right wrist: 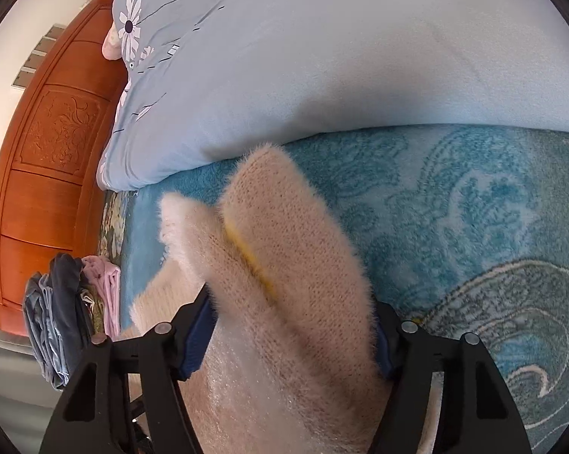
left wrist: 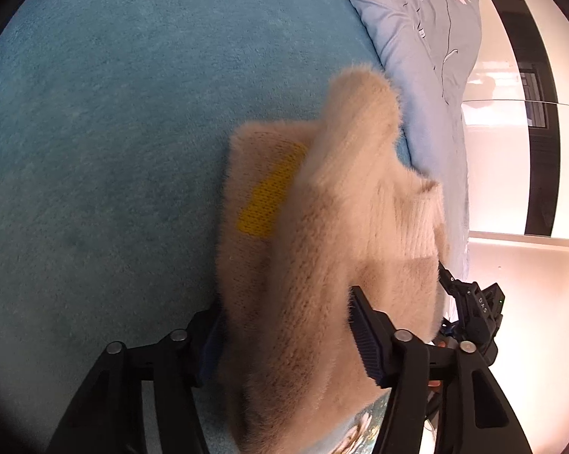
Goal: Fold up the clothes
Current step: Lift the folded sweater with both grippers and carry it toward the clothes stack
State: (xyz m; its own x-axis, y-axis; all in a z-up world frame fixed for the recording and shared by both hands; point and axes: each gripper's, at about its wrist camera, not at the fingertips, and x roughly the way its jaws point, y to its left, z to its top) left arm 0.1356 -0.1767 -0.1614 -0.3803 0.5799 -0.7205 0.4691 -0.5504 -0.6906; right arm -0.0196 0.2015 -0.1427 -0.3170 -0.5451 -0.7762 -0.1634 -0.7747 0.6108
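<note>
- One fuzzy cream sweater (left wrist: 322, 234) lies bunched on the bed, over a teal plush blanket (left wrist: 95, 132); a yellow knitted patch (left wrist: 271, 198) shows on its front
- My left gripper (left wrist: 288, 344) has both fingers pressed into the sweater's thick folds, one on each side, clamped on the bundle near its lower edge
- My right gripper (right wrist: 288, 336) is likewise clamped on the sweater (right wrist: 284, 265), its two blue-padded fingers squeezing a raised fold that stands up between them
- From the left wrist view, the tip of the right gripper (left wrist: 469, 302) appears at the sweater's far right edge, touching the fabric
- A thin strip of the yellow patch (right wrist: 252, 261) peeks out in a crease between two folds in the right wrist view
- One pale blue duvet (right wrist: 303, 68) printed with white flowers lies just beyond the sweater, bordering the blanket
- The blanket (right wrist: 454, 208) carries a swirling paisley pattern on the right side
- One carved orange-brown wooden headboard (right wrist: 50, 159) stands at the far left
- One pile of other clothes (right wrist: 68, 310), blue, dark navy and pink, sits at the bed's edge beside the headboard, well apart from the sweater
- The sweater's bulk hides most of each gripper's finger pads
</note>
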